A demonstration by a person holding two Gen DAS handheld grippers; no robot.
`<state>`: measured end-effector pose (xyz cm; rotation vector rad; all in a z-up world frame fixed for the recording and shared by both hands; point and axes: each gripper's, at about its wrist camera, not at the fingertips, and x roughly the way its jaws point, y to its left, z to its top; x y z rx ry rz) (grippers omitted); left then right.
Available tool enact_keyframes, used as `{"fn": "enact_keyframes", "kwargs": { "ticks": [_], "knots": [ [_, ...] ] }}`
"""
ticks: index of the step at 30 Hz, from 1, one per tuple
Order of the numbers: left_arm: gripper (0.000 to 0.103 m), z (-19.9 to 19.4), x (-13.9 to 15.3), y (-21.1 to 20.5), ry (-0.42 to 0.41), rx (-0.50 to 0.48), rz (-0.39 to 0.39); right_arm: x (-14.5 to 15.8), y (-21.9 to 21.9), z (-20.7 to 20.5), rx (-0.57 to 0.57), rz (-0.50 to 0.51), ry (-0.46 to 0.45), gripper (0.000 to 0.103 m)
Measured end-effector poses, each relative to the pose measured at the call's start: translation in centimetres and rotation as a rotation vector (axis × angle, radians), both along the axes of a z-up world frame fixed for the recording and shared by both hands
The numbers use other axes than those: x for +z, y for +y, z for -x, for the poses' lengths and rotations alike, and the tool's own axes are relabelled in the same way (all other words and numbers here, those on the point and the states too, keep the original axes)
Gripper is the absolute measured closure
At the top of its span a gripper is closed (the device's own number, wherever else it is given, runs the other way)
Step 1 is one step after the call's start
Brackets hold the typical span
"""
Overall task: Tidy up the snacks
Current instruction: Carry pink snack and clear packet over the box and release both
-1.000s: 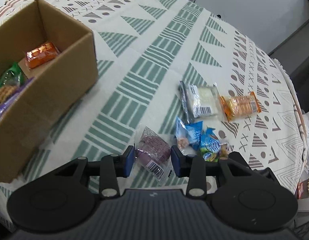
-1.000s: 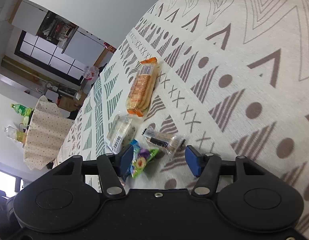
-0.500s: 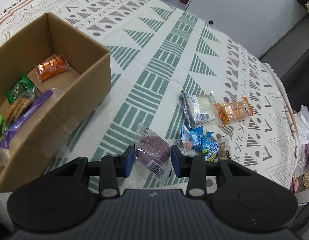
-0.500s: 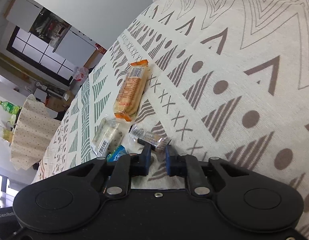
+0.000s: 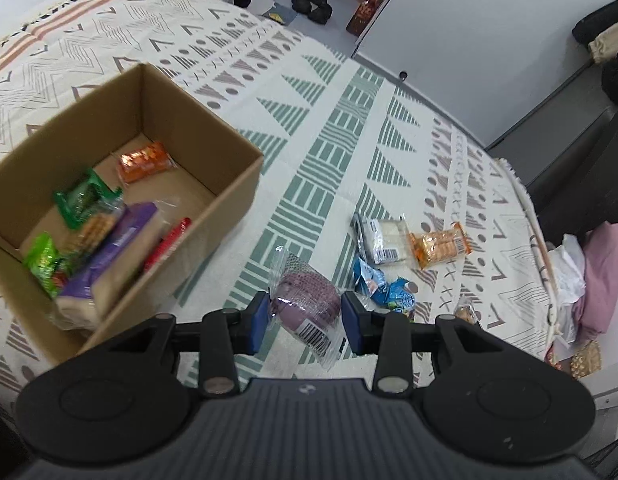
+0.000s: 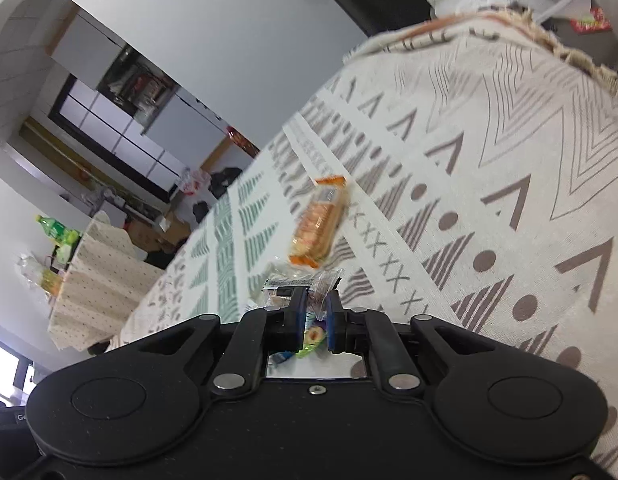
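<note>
My left gripper (image 5: 303,312) is shut on a purple cake in a clear wrapper (image 5: 305,294), held above the patterned tablecloth (image 5: 341,128). To its left stands an open cardboard box (image 5: 213,128) holding an orange pack (image 5: 145,162), green packets (image 5: 85,200) and a purple pack (image 5: 109,256). On the cloth lie a white sandwich pack (image 5: 383,236), an orange cracker pack (image 5: 439,244) and blue packets (image 5: 385,286). My right gripper (image 6: 313,308) is closing, its pads pinching a small clear-wrapped snack (image 6: 323,284) lifted off the cloth. Beyond it lies the orange cracker pack (image 6: 319,222).
The table's edge runs along the right, with a pink pile (image 5: 601,276) and bags beyond it. Shoes (image 5: 309,0) lie on the floor past the far edge. A second table with a dotted cloth (image 6: 97,272) and bottles stands further off.
The left gripper rose with the purple cake, and more of the box's inside shows. The right gripper's jaws closed from wide apart onto the small clear-wrapped snack and lifted it.
</note>
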<state>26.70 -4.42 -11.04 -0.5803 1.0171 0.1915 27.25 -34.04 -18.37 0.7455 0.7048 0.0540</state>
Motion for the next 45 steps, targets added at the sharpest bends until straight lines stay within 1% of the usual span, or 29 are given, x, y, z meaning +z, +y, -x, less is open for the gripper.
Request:
{"fn": "enact_keyframes", "kwargs": {
  "ticks": [5, 10, 14, 17, 21, 26, 37, 45],
  "knots": [
    [0.065, 1.5, 1.2, 1.5, -0.023, 0.015, 0.012, 1.4, 0.7, 1.7, -0.003, 0.004, -0.039, 0.093],
    [0.065, 2.7, 2.1, 3.1, -0.043, 0.025, 0.025, 2.1, 1.4, 3.4, -0.005, -0.008, -0.044, 0.093],
    [0.065, 3.5, 2.9, 4.8, -0.057, 0.050, 0.036, 3.3, 2.1, 4.7, -0.003, -0.011, -0.076, 0.093],
    [0.065, 4.1, 3.5, 5.9, -0.076, 0.064, 0.040, 4.1, 3.1, 5.3, 0.006, -0.015, -0.098, 0.093],
    [0.065, 4.7, 4.0, 7.3, -0.081, 0.082, 0.049, 4.9, 4.8, 5.7, 0.031, -0.011, -0.126, 0.093],
    [0.065, 5.3, 4.4, 9.0, -0.093, 0.099, 0.060, 5.5, 6.9, 5.9, 0.064, -0.003, -0.133, 0.093],
    [0.065, 5.5, 3.7, 14.2, -0.086, 0.180, 0.102, 6.5, 12.1, 5.8, 0.138, 0.006, -0.144, 0.093],
    [0.065, 3.9, 2.3, 17.2, -0.072, 0.213, 0.135, 6.6, 17.5, 4.5, 0.220, 0.003, -0.126, 0.093]
  ]
}}
